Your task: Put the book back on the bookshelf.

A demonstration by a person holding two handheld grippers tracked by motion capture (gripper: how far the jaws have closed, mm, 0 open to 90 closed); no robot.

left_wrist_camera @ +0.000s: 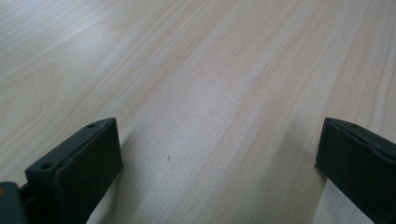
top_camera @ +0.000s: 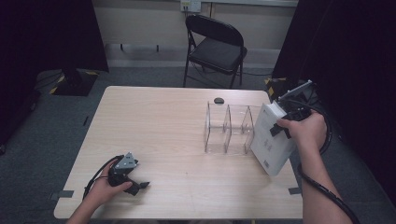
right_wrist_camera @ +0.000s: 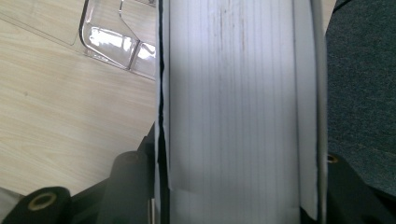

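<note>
In the high view the right gripper (top_camera: pixel 286 122) sits half behind the person's hand and the white book (top_camera: pixel 271 137), so its jaws are hidden. The print on the book's cover is too small to read. The right gripper view cuts the book off at top and bottom. The small dark thing (top_camera: pixel 218 100) near the desk's far edge is too small to identify.

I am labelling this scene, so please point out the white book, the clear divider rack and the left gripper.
white book (top_camera: pixel 270 140), high view, on its tilted cover.
clear divider rack (top_camera: pixel 228 126), high view, on a middle divider wall.
left gripper (top_camera: pixel 140 185), high view, between its fingertips, above the table.
</note>
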